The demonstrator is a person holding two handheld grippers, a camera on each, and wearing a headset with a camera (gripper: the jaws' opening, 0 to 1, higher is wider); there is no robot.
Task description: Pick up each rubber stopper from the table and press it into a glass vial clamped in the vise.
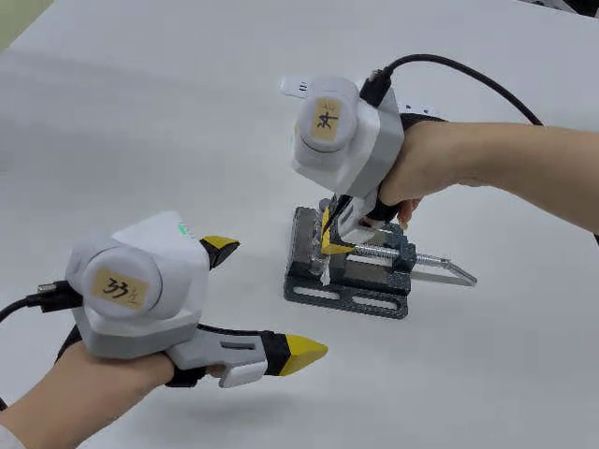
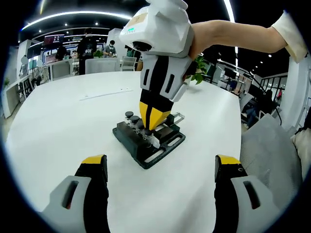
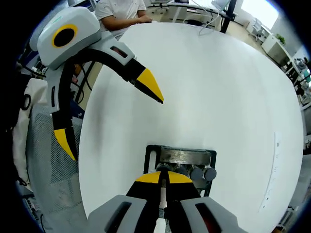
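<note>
A dark metal vise (image 1: 346, 292) stands on the white table and clamps a row of small glass vials. In the right gripper view several vials carry grey stoppers (image 3: 196, 173); the left gripper view shows dark stoppers (image 2: 129, 115) at the row's far end. My right gripper (image 1: 329, 245) points straight down over the vise with its yellow tips together on the row's end vial (image 3: 163, 169). I cannot tell whether a stopper is under the tips. My left gripper (image 1: 271, 299) hovers open and empty to the vise's left.
The vise's screw handle (image 1: 445, 269) sticks out to the right. The white table (image 1: 140, 122) runs wide around the vise. Chairs, desks and people (image 2: 87, 46) stand in the room beyond the table's far edge.
</note>
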